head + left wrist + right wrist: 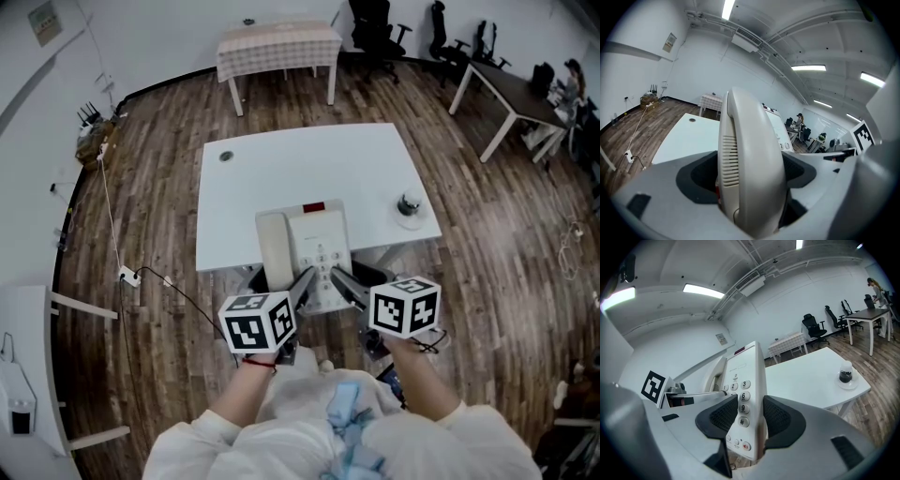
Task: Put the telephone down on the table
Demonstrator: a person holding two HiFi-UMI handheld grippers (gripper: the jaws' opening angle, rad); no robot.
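Observation:
A cream desk telephone (305, 248) with its handset on the left side hangs over the near edge of the white table (281, 169). My left gripper (302, 284) is shut on the telephone's handset side; in the left gripper view the handset (750, 164) fills the space between the jaws. My right gripper (339, 278) is shut on the keypad side, the pads (723, 417) pressing the telephone (746, 399) front and back. Both grippers hold it from the near end.
A small dark jar on a white saucer (409, 208) stands at the table's right edge. A round grommet (225, 157) is at the far left of the tabletop. A cloth-covered table (278, 45), desks and office chairs (375, 28) stand farther off on the wood floor.

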